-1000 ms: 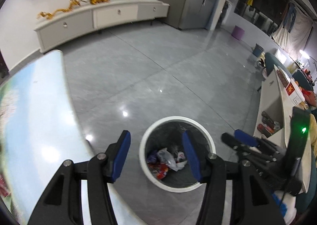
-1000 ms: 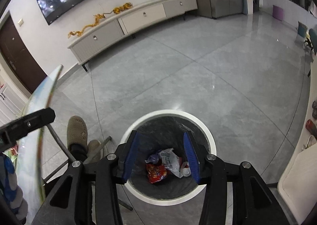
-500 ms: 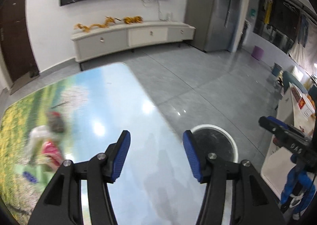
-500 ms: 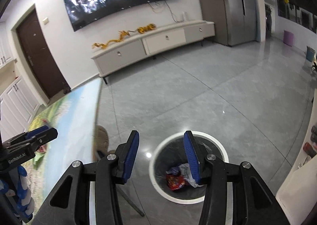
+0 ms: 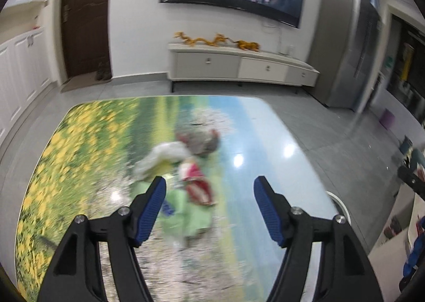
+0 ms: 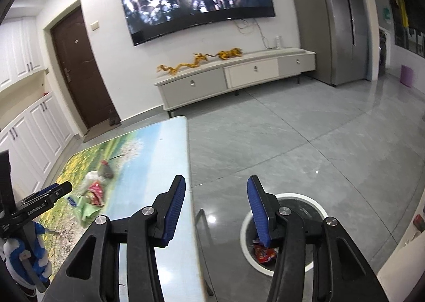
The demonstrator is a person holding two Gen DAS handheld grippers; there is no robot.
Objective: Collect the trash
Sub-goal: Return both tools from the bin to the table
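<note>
A pile of trash lies on the landscape-print table [image 5: 265,147]: a white crumpled piece [image 5: 162,155], a grey and red wrapper [image 5: 202,139], a red packet [image 5: 196,185] and a green wrapper [image 5: 186,214]. My left gripper [image 5: 210,181] hovers above the pile's near side, its jaws opening, with nothing held between them. My right gripper [image 6: 216,179] is open and empty over the table's right edge. The white-rimmed bin [image 6: 313,199] stands on the floor below it with a red packet [image 6: 264,251] inside. The pile [image 6: 95,190] also shows in the right wrist view, which is sharper than the blurred left wrist view.
A sliver of the bin's rim [image 5: 340,202] shows past the table's right edge. A low TV cabinet [image 5: 239,65] lines the far wall, beside a dark door [image 5: 85,22] and a grey fridge [image 6: 342,22]. A metal table leg [image 6: 204,235] stands beside the bin.
Both views have swung up from the bin to the table. The left gripper moved over the table until the trash pile came in front of it, and its jaws widened. The right gripper rose.
</note>
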